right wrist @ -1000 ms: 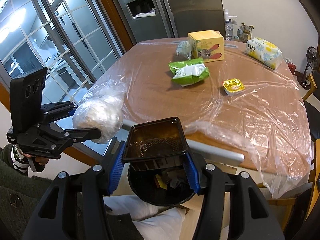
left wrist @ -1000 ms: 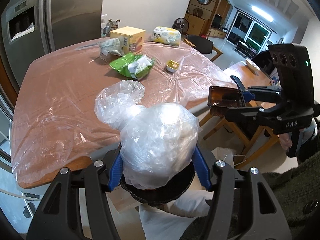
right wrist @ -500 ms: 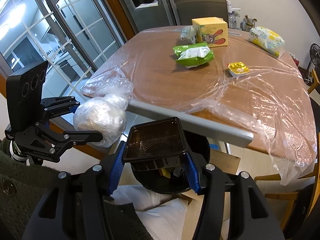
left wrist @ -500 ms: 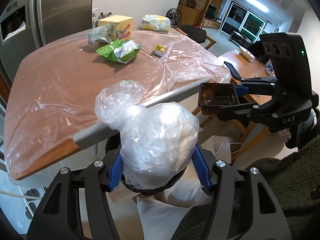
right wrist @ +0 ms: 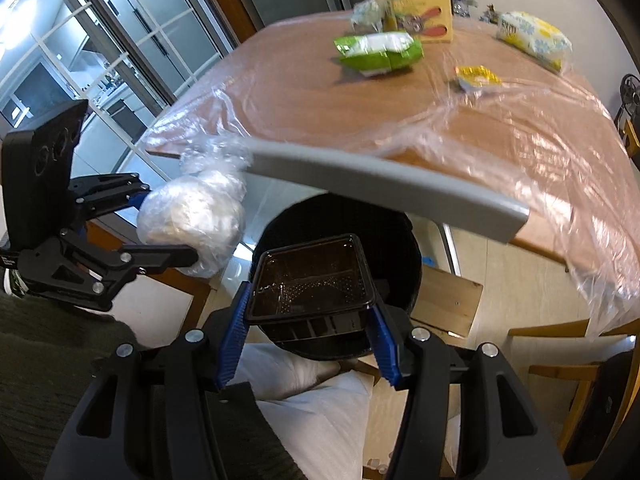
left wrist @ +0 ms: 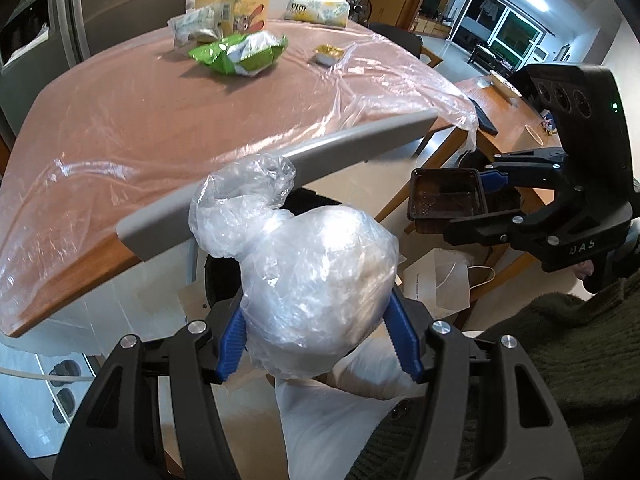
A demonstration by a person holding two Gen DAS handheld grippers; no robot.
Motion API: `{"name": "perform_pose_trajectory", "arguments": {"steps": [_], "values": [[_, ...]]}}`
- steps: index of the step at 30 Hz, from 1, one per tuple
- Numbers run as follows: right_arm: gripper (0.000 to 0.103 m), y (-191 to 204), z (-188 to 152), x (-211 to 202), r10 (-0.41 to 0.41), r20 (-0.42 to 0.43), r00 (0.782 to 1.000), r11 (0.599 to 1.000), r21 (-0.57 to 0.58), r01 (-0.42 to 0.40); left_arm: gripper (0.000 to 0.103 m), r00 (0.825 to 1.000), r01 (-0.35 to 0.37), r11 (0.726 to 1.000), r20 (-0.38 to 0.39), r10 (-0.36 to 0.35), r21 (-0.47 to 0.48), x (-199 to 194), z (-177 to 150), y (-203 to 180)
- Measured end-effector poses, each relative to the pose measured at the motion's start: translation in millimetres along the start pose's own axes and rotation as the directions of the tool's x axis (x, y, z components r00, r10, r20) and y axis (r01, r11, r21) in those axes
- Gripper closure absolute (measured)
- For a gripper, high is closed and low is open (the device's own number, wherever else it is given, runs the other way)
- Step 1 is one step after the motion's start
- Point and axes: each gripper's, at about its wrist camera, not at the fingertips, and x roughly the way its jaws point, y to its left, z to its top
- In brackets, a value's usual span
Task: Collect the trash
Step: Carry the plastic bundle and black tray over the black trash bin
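My left gripper (left wrist: 318, 332) is shut on a knotted clear plastic bag (left wrist: 316, 284) with a pale lump inside; it also shows in the right wrist view (right wrist: 192, 220). My right gripper (right wrist: 308, 336) is shut on a dark plastic food tray (right wrist: 312, 280), seen too in the left wrist view (left wrist: 446, 200). Both hang in front of the table edge, over a black round bin (right wrist: 388, 232) that stands below. A grey bar (right wrist: 384, 188), seemingly the bin's raised lid, lies between the bin and the table.
The wooden table (left wrist: 140, 116) is covered in clear plastic film. On it lie a green snack bag (left wrist: 240, 54), a small yellow-lidded cup (left wrist: 329, 53), a yellow box (left wrist: 236, 8), a crumpled wrapper (left wrist: 196, 28) and a tissue pack (left wrist: 318, 8). White paper bags (left wrist: 436, 284) stand on the floor.
Both grippers have drawn back from the table and dropped lower with their loads. The bin now shows more fully beneath the tray, and the grey bar stands higher in view.
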Motion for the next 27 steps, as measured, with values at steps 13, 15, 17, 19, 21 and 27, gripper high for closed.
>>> {"name": "perform_pose_trajectory", "arguments": {"steps": [13, 15, 17, 19, 21, 27], "values": [[0.050, -11.7, -6.0, 24.5, -0.005, -0.048, 0.999, 0.999, 0.031, 0.007, 0.042, 0.998, -0.006, 0.999, -0.059, 0.004, -0.034, 20.1, -15.8, 6.1], [0.050, -12.8, -4.4, 30.1, -0.006, -0.053, 0.999, 0.999, 0.033, 0.008, 0.042, 0.998, -0.007, 0.999, -0.069, 0.004, -0.041, 24.3, -18.5, 8.4], [0.050, -11.9, -4.0, 34.0, -0.011, -0.059, 0.998, 0.999, 0.032, 0.013, 0.042, 0.997, -0.013, 0.999, -0.079, 0.009, -0.047, 29.5, -20.7, 10.5], [0.050, -12.3, -4.1, 39.2, -0.013, -0.065, 0.998, 0.999, 0.033, 0.015, 0.042, 0.996, -0.018, 0.999, -0.089, 0.013, -0.051, 33.9, -22.2, 11.9], [0.050, -13.1, -4.9, 44.4, -0.018, -0.073, 0.997, 0.999, 0.034, 0.020, 0.042, 0.995, -0.026, 0.998, -0.098, 0.020, -0.055, 39.0, -25.3, 13.7], [0.050, -16.6, -6.6, 56.1, -0.036, -0.084, 0.996, 0.998, 0.039, 0.039, 0.042, 0.992, -0.050, 0.996, -0.123, 0.041, -0.071, 51.8, -31.3, 20.5]]}}
